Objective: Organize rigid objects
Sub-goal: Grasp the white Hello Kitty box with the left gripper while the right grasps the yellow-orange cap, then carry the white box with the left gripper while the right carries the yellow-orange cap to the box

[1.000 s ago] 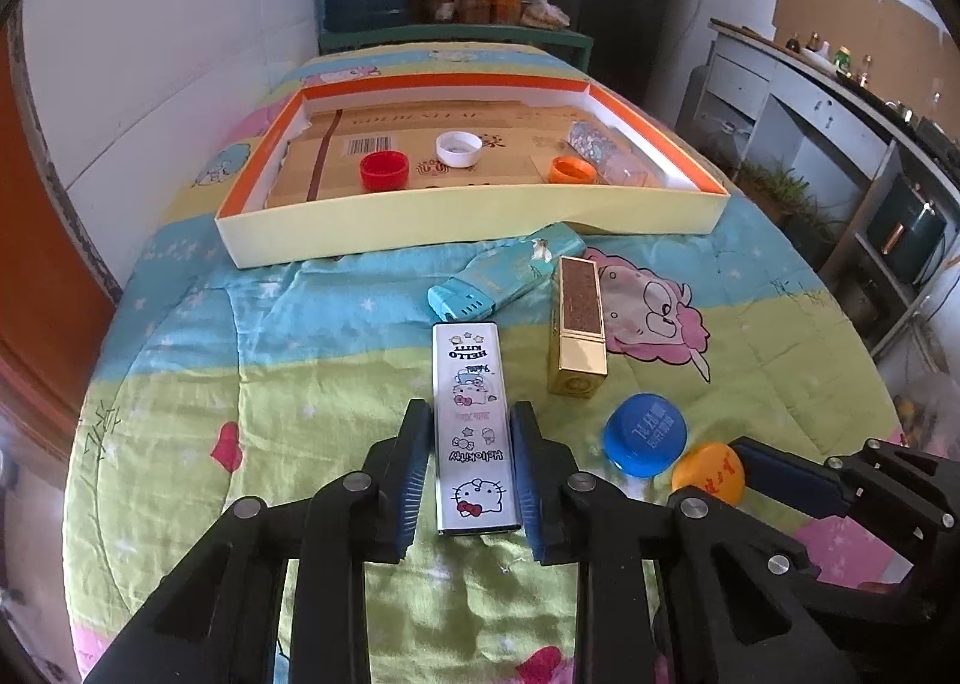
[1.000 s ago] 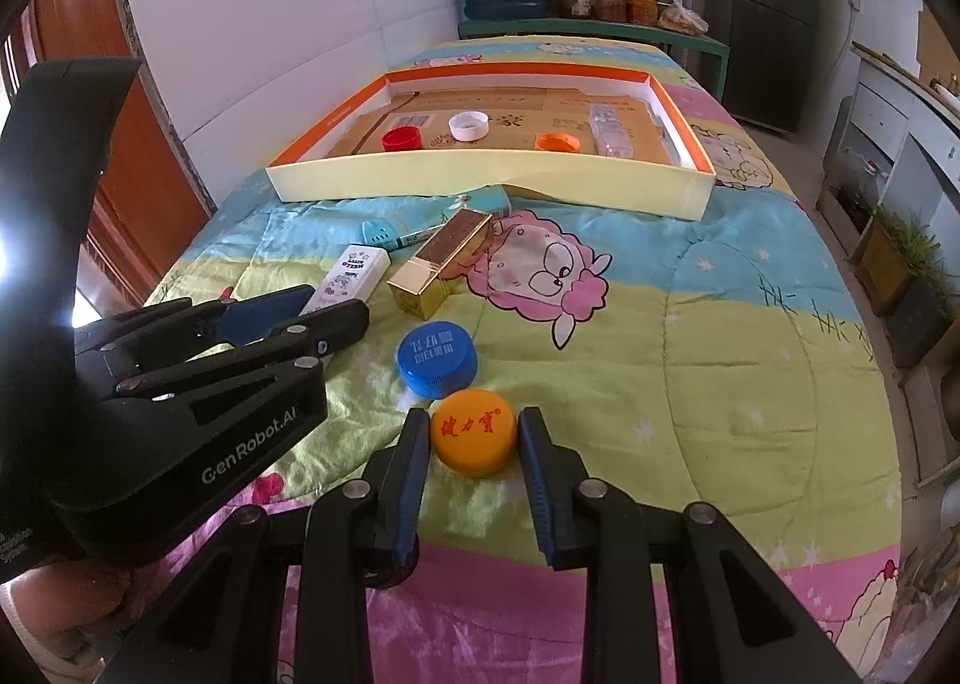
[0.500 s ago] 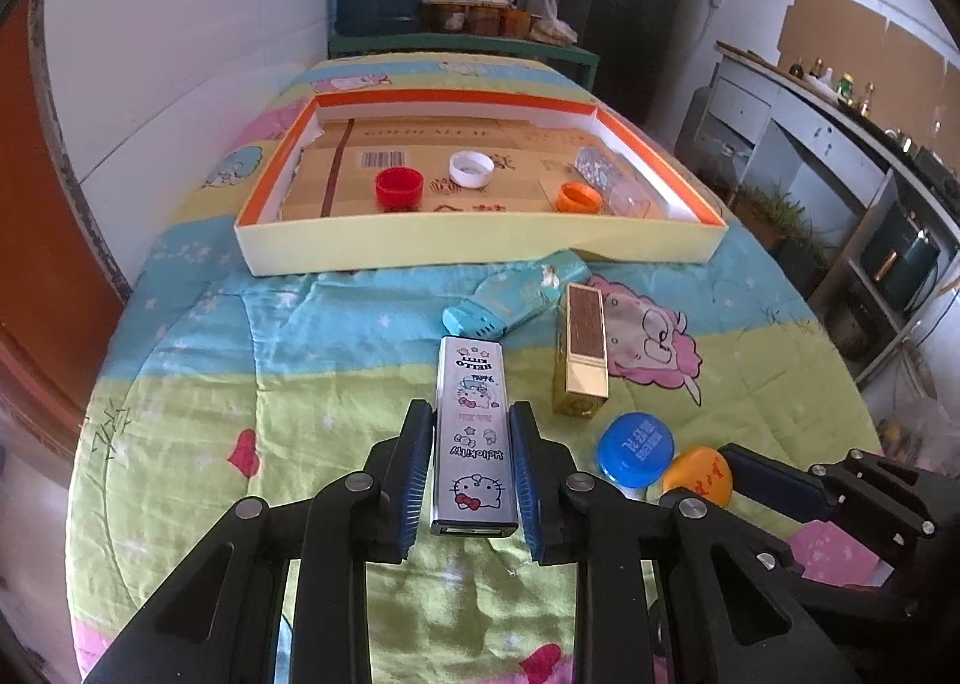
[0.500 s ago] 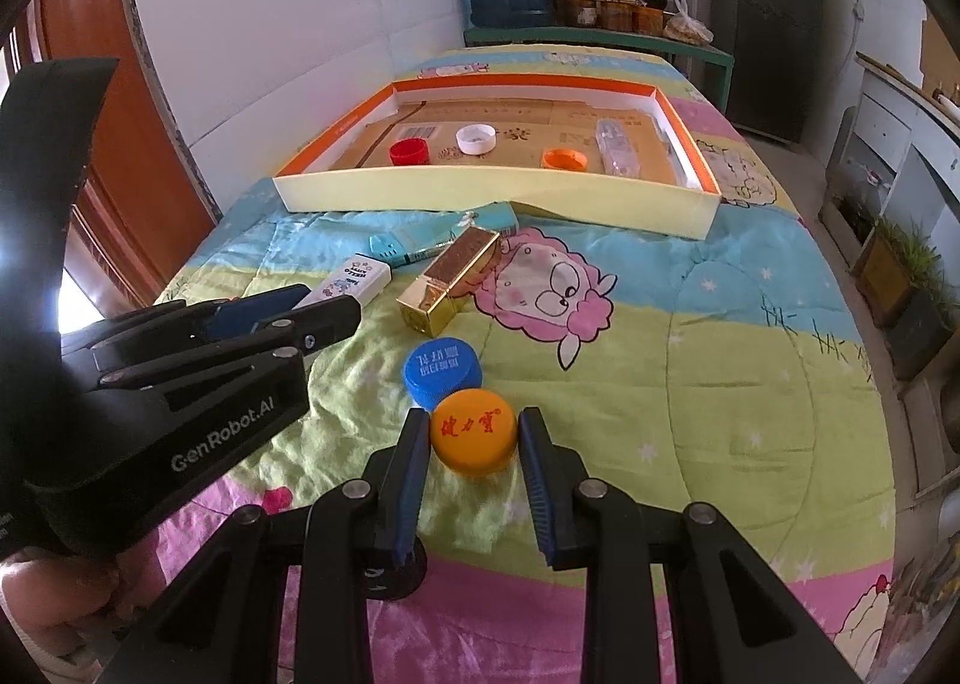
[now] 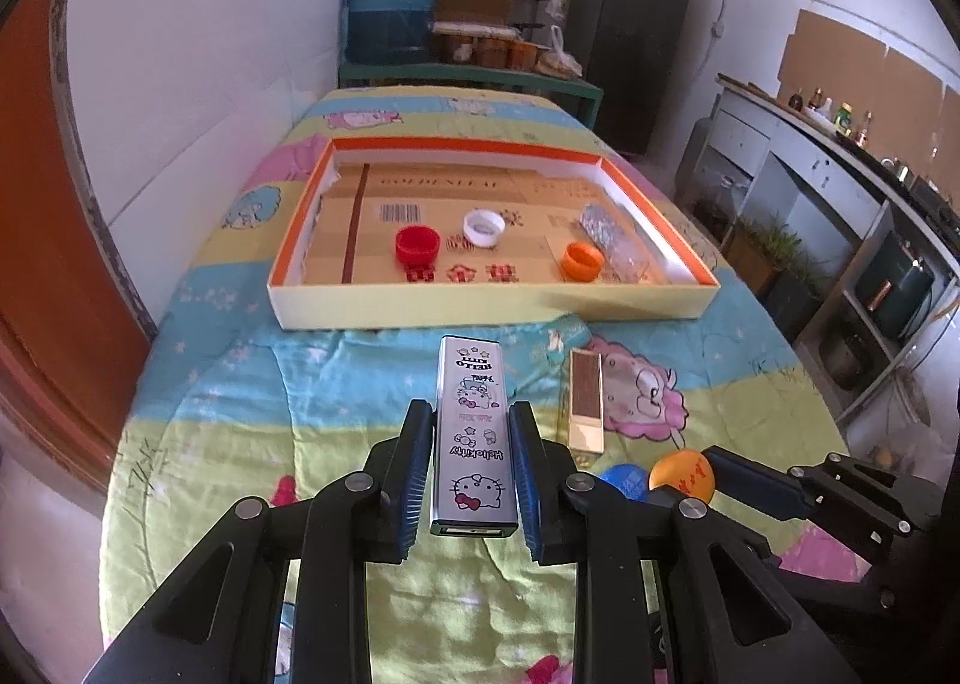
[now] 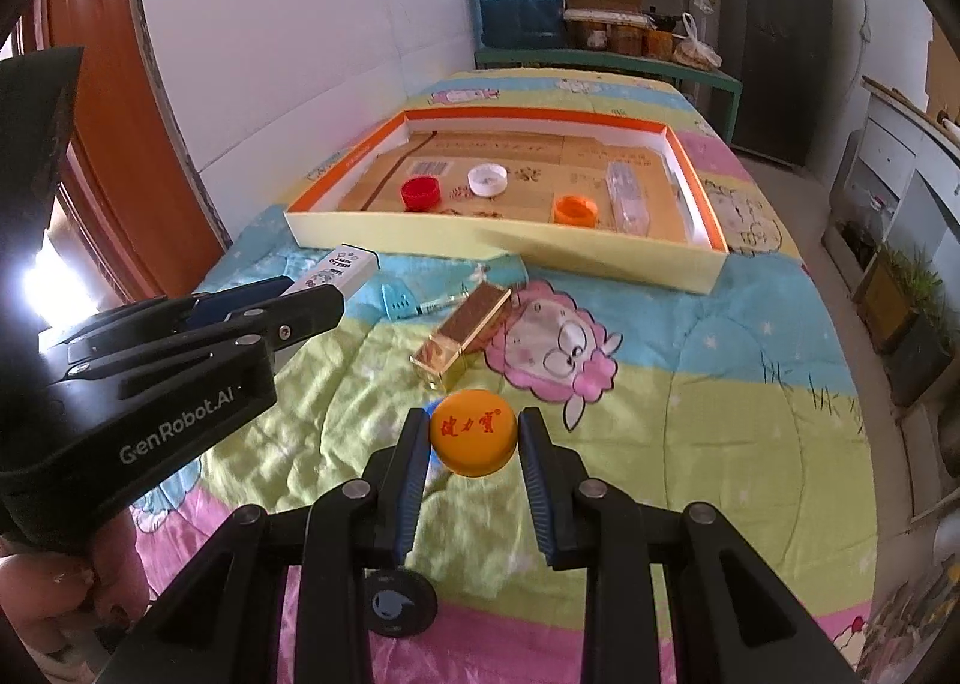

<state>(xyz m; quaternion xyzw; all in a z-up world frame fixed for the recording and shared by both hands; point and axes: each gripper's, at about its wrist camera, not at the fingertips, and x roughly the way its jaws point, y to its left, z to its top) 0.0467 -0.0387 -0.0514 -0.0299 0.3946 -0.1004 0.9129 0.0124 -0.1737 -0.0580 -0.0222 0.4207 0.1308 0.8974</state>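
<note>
My left gripper (image 5: 471, 420) is shut on a long Hello Kitty tin (image 5: 474, 414) and holds it above the quilt, pointing at the shallow orange-rimmed tray (image 5: 492, 303). My right gripper (image 6: 474, 435) is shut on an orange-yellow cap (image 6: 474, 432), lifted off the quilt. A blue cap (image 5: 624, 481) lies just under it and is almost hidden in the right wrist view. In the tray lie a red cap (image 5: 417, 243), a white cap (image 5: 483, 228), an orange cap (image 5: 582, 262) and a clear plastic piece (image 5: 612, 240). A gold box (image 6: 465, 330) lies on the quilt.
A teal object (image 6: 399, 300) rests between the gold box and the tray wall (image 6: 498, 240). The table runs along a white wall on the left. A green bench with a water jug (image 5: 393, 6) stands beyond its far end. Cabinets line the right side.
The left gripper has risen with the tin, which now hangs off the quilt and nearer the tray. The right gripper has lifted the orange-yellow cap slightly, covering the blue cap.
</note>
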